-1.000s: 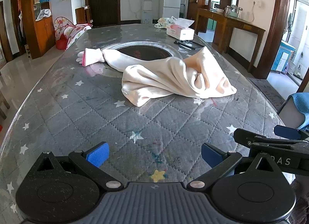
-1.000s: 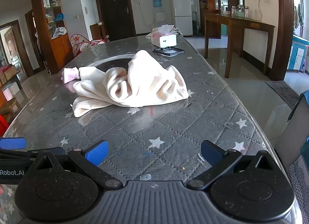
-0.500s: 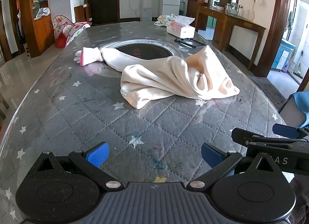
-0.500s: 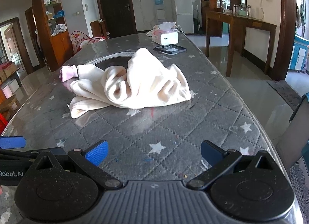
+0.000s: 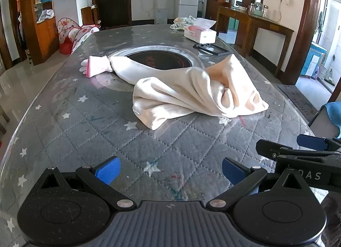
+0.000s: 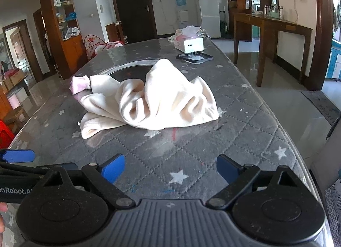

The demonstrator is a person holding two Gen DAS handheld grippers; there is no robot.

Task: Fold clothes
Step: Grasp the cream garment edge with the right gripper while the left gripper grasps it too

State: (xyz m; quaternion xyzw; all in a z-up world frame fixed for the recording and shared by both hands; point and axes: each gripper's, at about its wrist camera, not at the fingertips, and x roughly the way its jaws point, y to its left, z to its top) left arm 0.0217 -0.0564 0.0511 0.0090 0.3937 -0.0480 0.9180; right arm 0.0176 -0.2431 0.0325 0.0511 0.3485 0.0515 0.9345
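Since the cream garment [image 5: 191, 91] sits crumpled mid-table [image 5: 85, 140], long axis running left-right, straight ahead of both our grippers, left gripper [image 5: 170, 170] and right gripper [image 6: 170, 168] gape empty, about equally near.

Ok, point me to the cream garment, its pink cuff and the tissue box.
cream garment [image 5: 191, 89], left wrist view, on the bunched middle.
pink cuff [image 5: 97, 68], left wrist view, on the cuff's ribbed band.
tissue box [image 6: 188, 44], right wrist view, on its near side.
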